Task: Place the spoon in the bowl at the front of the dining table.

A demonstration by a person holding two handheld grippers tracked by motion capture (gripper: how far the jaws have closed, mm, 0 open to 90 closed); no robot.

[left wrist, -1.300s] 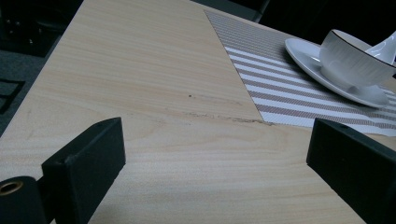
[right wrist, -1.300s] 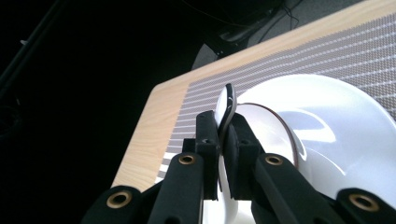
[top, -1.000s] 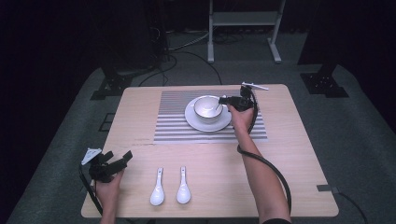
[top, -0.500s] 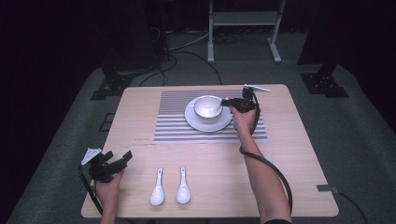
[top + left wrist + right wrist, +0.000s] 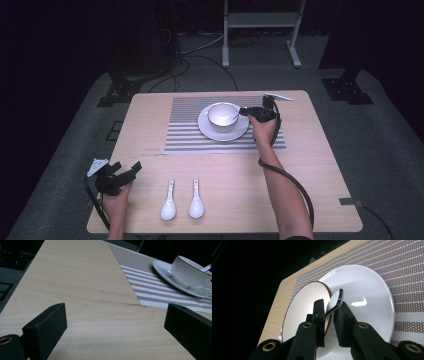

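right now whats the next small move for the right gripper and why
Probably open the right gripper and let go: its jaws pinch a spoon that already leans on the bowl rim, and the bowl sits on its plate.

Table (image 5: 320, 165) was evenly lit from above; floor and far background fell to near black. High view was soft, low in detail. Shadows under the arms were faint. In the left gripper view the near jaws were blurred, the wood grain sharp. In the right gripper view glare streaked the plate (image 5: 372, 285) and spoon (image 5: 335, 301); left side was black.
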